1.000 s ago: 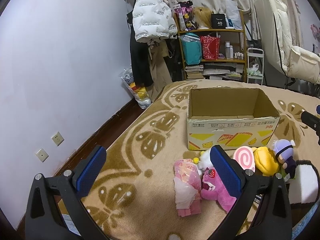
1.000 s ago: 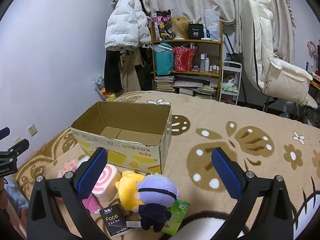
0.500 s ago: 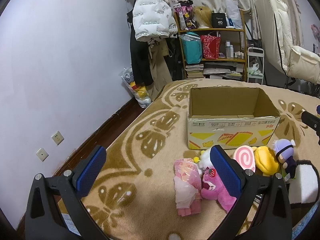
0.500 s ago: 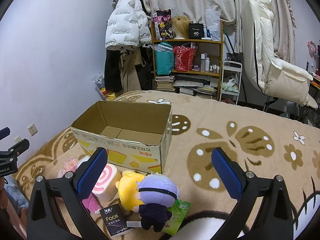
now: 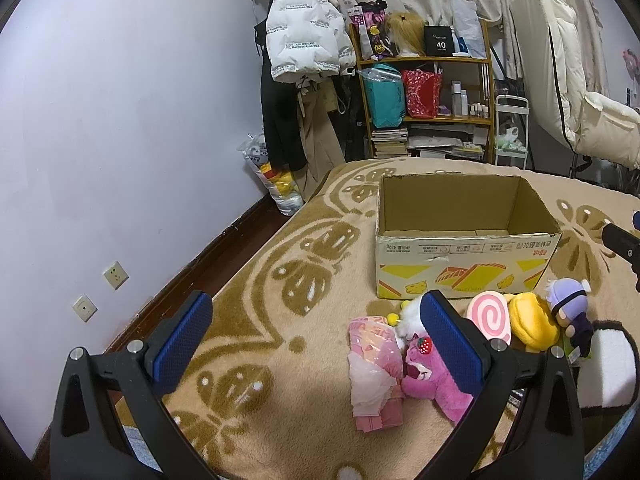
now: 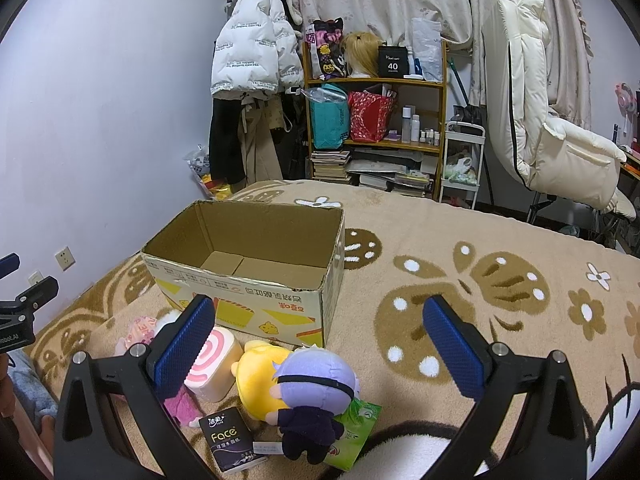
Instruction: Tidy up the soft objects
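Nothing has moved in the last second: both tools hang exactly where they were, so the sorting has not begun and every toy lies outside the box. Nearest the left gripper (image 5: 316, 344), spread wide and empty above the blanket, lie a pink wrapped packet (image 5: 374, 364) and a magenta plush (image 5: 432, 380), touching each other. The right gripper (image 6: 320, 344) is just as wide, holding nothing, poised over the purple-haired doll (image 6: 312, 384), which rests on a green packet (image 6: 356, 428) beside a black Face tissue pack (image 6: 232, 440). Next come the yellow plush (image 6: 256, 368) and the pink swirl roll (image 6: 208, 360), tucked against the cardboard box (image 6: 248, 304), open-topped and empty. My call: the doll looks the easiest first grab. Beyond, a wooden shelf (image 6: 376, 120) by the curtain.
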Demonstrator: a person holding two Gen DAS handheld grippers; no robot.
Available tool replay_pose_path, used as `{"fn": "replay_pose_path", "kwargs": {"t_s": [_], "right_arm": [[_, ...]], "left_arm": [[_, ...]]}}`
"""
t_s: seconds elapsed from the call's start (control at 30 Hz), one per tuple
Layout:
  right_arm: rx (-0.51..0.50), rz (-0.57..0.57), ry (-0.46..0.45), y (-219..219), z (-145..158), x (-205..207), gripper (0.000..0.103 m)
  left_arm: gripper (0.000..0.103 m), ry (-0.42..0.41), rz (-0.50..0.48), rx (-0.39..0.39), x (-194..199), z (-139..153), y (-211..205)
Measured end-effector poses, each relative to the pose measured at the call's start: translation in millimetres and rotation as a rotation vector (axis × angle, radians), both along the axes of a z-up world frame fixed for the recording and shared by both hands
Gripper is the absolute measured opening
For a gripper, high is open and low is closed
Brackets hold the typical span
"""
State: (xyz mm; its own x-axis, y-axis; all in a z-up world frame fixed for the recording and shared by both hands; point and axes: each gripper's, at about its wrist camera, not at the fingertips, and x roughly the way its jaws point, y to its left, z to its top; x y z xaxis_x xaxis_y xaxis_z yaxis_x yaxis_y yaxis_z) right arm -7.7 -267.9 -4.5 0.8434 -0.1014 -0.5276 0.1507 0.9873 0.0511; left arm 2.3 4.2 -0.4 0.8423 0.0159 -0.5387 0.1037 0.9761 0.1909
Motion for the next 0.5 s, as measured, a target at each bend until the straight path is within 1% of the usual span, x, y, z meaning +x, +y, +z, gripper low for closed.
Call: {"fn": "replay_pose_path", "kwargs": {"t_s": [0.5], "right_arm": [[-0.001,0.002,0.001,1.6,-0.1,0.6,0.103]], "left_arm": [[0.103,-0.003,-0.004,0.001,-0.2,-0.9,0.4]]}}
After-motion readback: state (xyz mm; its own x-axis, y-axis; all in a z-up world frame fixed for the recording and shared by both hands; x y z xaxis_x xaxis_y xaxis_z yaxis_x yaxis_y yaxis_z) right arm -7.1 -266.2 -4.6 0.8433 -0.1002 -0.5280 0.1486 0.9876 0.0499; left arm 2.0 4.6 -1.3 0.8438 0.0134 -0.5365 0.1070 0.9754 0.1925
